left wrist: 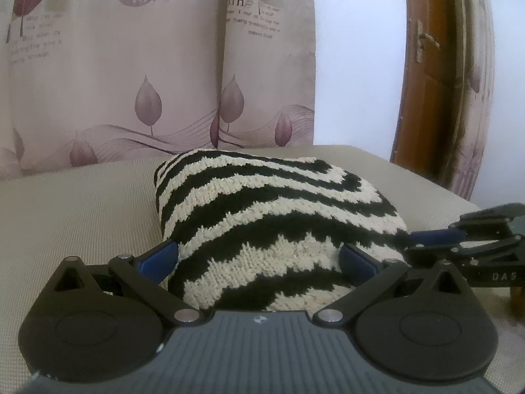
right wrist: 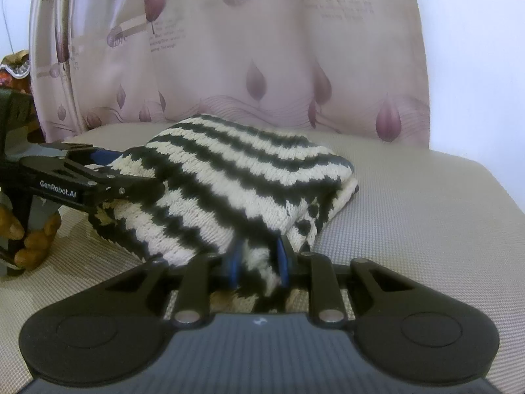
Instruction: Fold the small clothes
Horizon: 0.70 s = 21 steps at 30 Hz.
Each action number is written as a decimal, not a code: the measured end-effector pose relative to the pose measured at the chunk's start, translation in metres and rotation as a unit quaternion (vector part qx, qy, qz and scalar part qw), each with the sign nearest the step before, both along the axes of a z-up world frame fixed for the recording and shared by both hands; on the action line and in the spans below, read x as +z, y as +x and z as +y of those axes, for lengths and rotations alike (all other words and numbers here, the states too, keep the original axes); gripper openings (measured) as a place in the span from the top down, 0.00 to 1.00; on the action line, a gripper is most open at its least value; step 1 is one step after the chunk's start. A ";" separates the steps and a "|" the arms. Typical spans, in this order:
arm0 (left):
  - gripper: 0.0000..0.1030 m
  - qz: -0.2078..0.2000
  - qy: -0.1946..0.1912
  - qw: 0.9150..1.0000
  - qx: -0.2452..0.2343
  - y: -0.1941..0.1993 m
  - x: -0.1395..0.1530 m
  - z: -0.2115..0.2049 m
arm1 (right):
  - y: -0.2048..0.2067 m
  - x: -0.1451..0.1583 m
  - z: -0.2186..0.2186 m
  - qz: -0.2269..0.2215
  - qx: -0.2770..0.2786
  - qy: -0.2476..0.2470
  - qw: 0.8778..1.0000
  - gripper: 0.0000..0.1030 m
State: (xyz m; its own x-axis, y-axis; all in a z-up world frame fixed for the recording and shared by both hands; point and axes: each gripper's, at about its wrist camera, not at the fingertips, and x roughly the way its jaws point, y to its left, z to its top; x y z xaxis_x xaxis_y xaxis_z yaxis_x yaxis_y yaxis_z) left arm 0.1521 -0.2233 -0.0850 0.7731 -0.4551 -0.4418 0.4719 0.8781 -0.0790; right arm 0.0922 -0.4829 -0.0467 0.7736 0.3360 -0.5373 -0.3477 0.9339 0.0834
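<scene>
**A:** Striped knit [left wrist: 272, 216] first, since it is nearest: how does it lie against the grippers?

**B:** Its near edge sits between the spread jaws of the left gripper [left wrist: 259, 259]. The blue pads stand on either side of the knit, wide apart, and I judge they are not pinching it. On the right side of the knit, the right gripper [right wrist: 257, 264] has its jaws drawn close, clamped on a bunched corner of the same garment.

**A:** And the garment as a whole?

**B:** It lies on the beige cushion [left wrist: 82, 213], already doubled into a thick bundle; layered edges show at its right side in the right wrist view. So I judge the folding is well along, perhaps nearly done.

**A:** What is left?

**B:** Probably letting go of the pinched corner and smoothing the bundle flat. Whether another fold is meant, I cannot tell.

**A:** Beyond the knit?

**B:** Behind it hangs a leaf-print curtain [left wrist: 131, 82], and behind it to the right stands a wooden door [left wrist: 426, 98].
</scene>
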 end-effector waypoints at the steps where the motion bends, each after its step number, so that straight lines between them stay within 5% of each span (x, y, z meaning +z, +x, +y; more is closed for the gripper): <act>1: 0.00 0.002 -0.009 1.000 -0.002 0.001 0.001 0.003 | 0.000 0.001 -0.002 0.004 -0.002 0.011 1.000 0.79; 9: 0.00 0.043 -0.109 0.993 0.008 0.016 0.010 0.041 | 0.005 0.010 -0.014 0.035 0.007 0.068 0.997 0.73; 11: 0.00 0.061 -0.137 0.989 0.003 0.024 0.015 0.051 | 0.004 0.014 -0.020 0.033 0.005 0.087 0.996 0.62; 12: 0.00 0.072 -0.149 0.986 0.000 0.029 0.017 0.055 | 0.003 0.015 -0.025 0.030 0.003 0.100 0.995 0.47; 13: 0.00 0.085 -0.162 0.983 -0.005 0.035 0.018 0.060 | 0.003 0.016 -0.030 0.026 0.001 0.117 0.993 0.30; 14: 0.00 0.102 -0.175 0.979 -0.012 0.042 0.019 0.064 | 0.004 0.017 -0.036 0.023 -0.003 0.135 0.991 0.25; 18: 0.00 0.159 -0.202 0.966 -0.020 0.068 0.012 0.074 | 0.024 0.012 -0.063 0.061 -0.037 0.226 0.971 0.22; 21: 0.00 0.215 -0.244 0.945 -0.031 0.091 -0.002 0.085 | 0.047 0.000 -0.075 0.104 -0.043 0.263 0.958 0.22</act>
State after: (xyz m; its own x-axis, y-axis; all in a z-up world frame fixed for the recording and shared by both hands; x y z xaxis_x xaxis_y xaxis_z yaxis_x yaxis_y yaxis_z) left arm 0.2428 -0.1385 -0.0874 0.5354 -0.7238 -0.4353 0.3534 0.6601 -0.6629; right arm 0.1390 -0.5575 -0.0467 0.7053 0.5417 -0.4572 -0.1959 0.7688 0.6088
